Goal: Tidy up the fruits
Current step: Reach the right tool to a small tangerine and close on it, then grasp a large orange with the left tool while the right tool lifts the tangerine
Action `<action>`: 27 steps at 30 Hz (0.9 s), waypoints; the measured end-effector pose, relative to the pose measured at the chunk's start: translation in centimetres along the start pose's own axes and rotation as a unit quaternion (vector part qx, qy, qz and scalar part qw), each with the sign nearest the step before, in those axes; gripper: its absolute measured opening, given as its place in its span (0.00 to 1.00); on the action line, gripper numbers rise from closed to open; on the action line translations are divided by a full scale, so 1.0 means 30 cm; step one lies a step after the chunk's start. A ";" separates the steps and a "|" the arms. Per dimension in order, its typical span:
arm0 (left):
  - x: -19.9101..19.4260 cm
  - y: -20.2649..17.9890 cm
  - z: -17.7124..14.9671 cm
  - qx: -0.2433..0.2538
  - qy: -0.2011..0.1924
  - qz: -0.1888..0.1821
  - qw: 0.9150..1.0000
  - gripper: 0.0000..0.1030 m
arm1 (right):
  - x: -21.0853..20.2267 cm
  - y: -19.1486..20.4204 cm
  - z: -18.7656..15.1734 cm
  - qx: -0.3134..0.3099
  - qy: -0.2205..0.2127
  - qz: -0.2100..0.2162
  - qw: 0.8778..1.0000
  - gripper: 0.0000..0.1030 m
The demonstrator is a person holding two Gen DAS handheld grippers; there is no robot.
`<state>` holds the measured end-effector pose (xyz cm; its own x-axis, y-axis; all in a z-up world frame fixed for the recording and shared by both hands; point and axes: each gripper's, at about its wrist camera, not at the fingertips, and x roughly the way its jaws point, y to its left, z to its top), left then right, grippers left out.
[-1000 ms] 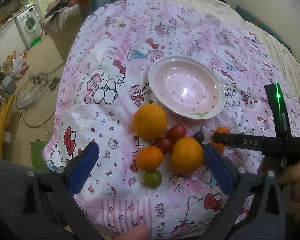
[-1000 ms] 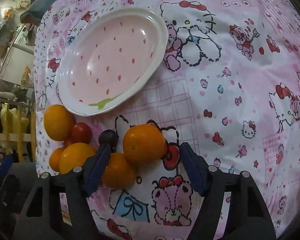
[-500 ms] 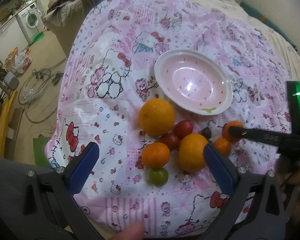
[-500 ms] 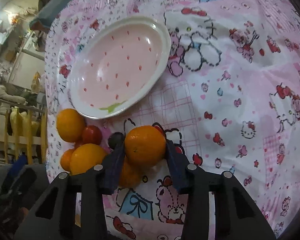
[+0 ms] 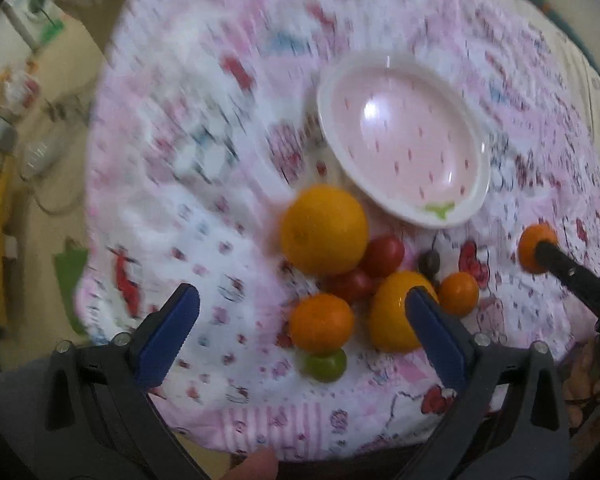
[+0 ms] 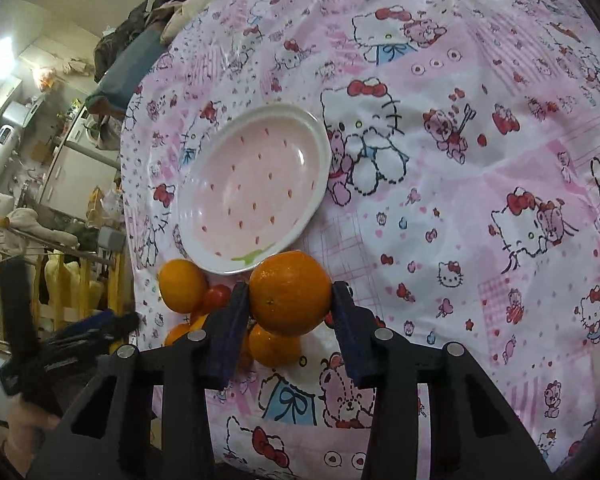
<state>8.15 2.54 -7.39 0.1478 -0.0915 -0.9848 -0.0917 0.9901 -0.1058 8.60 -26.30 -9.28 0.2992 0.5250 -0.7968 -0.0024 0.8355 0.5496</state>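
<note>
Now the right gripper (image 6: pixel 290 300) pinches a mandarin (image 6: pixel 290 294) between both blue pads, held just short of the pink plate (image 6: pixel 320 184) rim. The fruit is round, with no clear long axis; its small stem dimple faces the camera. Below it lies a second mandarin (image 6: pixel 274 346); left sit a large orange (image 6: pixel 181 285) and a tomato (image 6: pixel 218 296). The left gripper (image 5: pixel 300 320) stands spread wide, holding nothing, over the patterned cloth (image 5: pixel 204 240).
</note>
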 end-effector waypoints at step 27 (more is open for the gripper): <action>0.090 -0.033 0.081 0.010 -0.019 -0.001 1.000 0.51 | 0.021 0.014 0.010 -0.011 0.002 -0.003 1.000 0.42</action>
<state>11.02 1.56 -9.61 0.1855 -0.0905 -0.9785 -0.0707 0.9919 -0.1051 9.08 -25.67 -9.47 0.2956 0.5214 -0.8005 -0.0228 0.8416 0.5397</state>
